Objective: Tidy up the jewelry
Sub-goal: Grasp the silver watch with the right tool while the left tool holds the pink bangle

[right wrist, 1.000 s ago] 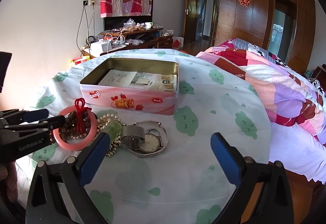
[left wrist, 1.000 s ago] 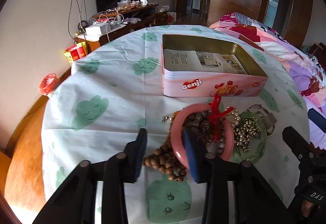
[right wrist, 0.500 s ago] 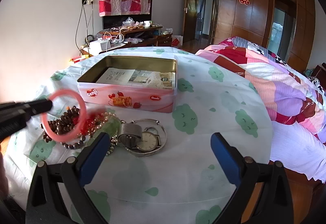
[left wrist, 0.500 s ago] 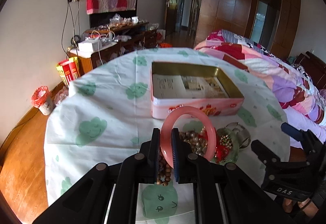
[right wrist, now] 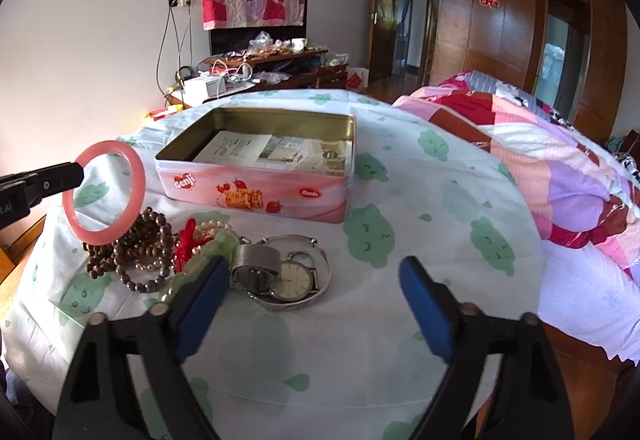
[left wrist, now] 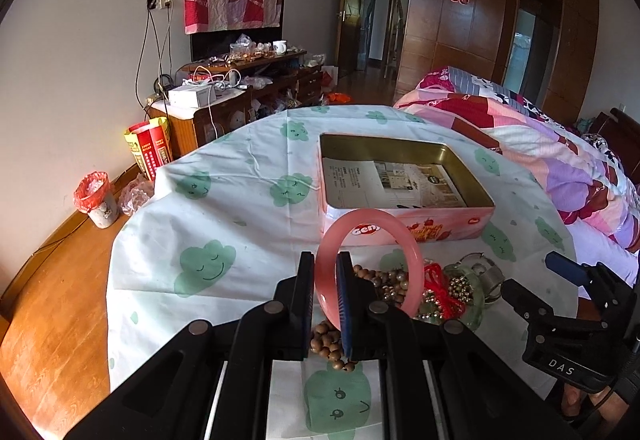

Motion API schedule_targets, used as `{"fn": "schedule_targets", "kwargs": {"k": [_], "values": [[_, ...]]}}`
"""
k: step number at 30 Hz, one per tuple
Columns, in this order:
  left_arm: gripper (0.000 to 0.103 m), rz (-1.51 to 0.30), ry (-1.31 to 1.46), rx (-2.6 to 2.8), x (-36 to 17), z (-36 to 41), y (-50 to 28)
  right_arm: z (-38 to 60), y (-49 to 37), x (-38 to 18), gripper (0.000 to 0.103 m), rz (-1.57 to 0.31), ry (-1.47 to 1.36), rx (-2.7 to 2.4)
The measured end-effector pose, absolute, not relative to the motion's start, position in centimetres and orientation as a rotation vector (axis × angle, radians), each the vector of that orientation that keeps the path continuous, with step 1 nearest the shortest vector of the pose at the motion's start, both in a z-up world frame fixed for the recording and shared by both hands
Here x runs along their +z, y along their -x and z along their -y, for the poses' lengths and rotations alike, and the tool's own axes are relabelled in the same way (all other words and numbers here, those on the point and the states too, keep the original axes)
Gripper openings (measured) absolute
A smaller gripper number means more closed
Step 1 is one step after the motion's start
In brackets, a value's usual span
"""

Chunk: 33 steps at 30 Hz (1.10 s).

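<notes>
My left gripper (left wrist: 325,272) is shut on a pink bangle (left wrist: 412,260) and holds it upright in the air above the table, short of the open pink Genji tin (left wrist: 404,228). The bangle (right wrist: 138,176) and the tin (right wrist: 256,192) also show in the right wrist view. On the cloth lie brown bead strings (right wrist: 132,244), a red tassel (right wrist: 185,244), pearl beads (right wrist: 212,228), a green bangle (right wrist: 200,260), a wristwatch (right wrist: 294,280) and a silver bangle (right wrist: 324,268). My right gripper (right wrist: 314,288) is open and empty just in front of the watch.
The round table carries a white cloth with green clouds (left wrist: 224,216). The tin holds a printed sheet (left wrist: 392,180). A bed with a patchwork quilt (right wrist: 560,160) lies to the right. A cluttered cabinet (left wrist: 224,104) and a small bin (left wrist: 96,200) stand at the left.
My left gripper closed on the pink bangle and lifted it off the jewelry pile, then raised it higher. The right gripper stayed open and nearly still.
</notes>
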<state>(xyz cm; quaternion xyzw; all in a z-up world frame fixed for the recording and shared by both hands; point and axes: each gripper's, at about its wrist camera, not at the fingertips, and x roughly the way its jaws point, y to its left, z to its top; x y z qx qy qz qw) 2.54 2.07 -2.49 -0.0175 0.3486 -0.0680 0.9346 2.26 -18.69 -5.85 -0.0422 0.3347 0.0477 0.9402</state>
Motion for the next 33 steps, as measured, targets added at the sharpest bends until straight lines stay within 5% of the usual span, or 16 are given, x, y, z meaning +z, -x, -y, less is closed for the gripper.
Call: {"fn": "schedule_targets", "kwargs": {"k": [8, 11, 14, 33], "values": [[0.010, -0.726, 0.037, -0.138, -3.0, -2.1, -2.7, 17.1, -3.1, -6.7, 0.072, -0.727, 0.131, 0.175], [0.010, -0.728, 0.036, -0.139, -3.2, -2.1, -2.7, 16.3, -3.6, -7.1, 0.060, -0.746, 0.160, 0.204], [0.010, -0.727, 0.036, -0.138, -3.2, -2.1, -2.7, 16.1, -4.0, -7.7, 0.033, -0.778, 0.153, 0.254], [0.010, -0.690, 0.042, -0.153, -1.7, -1.9, -1.9, 17.8, -2.4, -2.9, 0.032, -0.626, 0.074, 0.303]]}}
